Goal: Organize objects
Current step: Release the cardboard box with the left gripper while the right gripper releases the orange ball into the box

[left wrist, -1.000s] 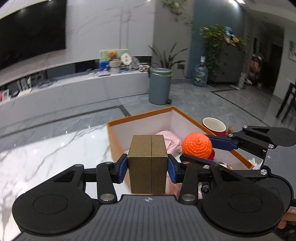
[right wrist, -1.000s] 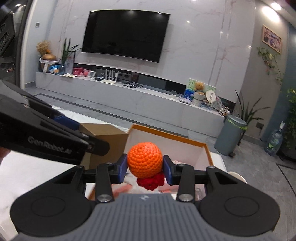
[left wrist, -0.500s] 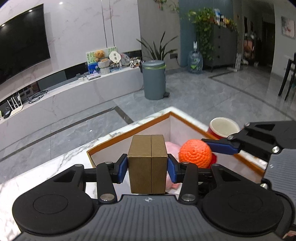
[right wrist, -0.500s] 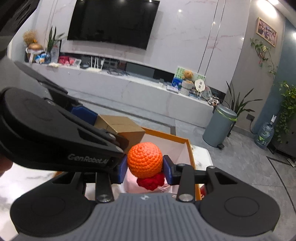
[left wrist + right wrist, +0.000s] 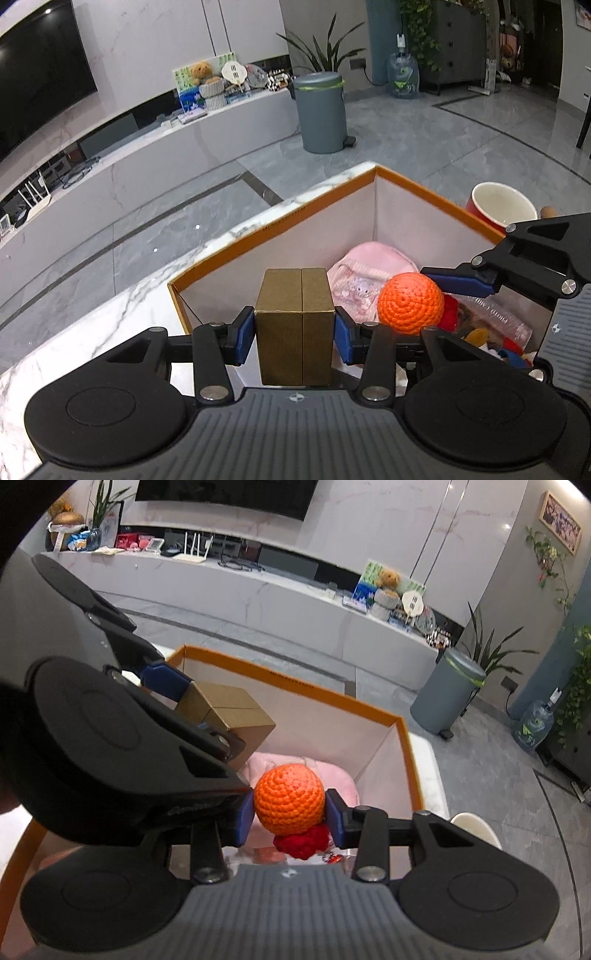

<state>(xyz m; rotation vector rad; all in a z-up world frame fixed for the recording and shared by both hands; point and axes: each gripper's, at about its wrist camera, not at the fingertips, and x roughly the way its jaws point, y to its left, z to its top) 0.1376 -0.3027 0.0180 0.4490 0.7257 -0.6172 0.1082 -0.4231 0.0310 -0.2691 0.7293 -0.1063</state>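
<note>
Now we hold both over the orange-rimmed box (image 5: 424, 192) — left gripper (image 5: 294, 329) clamping the gold carton (image 5: 294, 332), right gripper (image 5: 290, 812) clamping the crochet ball (image 5: 290, 799) at its three o'clock.

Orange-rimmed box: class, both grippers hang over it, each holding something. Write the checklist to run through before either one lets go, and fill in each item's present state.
1. Left gripper shut on the gold box: ok.
2. Right gripper shut on the orange ball: ok.
3. Both items over the open orange-rimmed box, inside its rim: ok.
4. Bare floor under the gold box: cannot tell.
5. Landing spot under the ball: not ok; a pink pouch lies there.
6. Grippers apart enough to open: cannot tell; they sit close.
</note>
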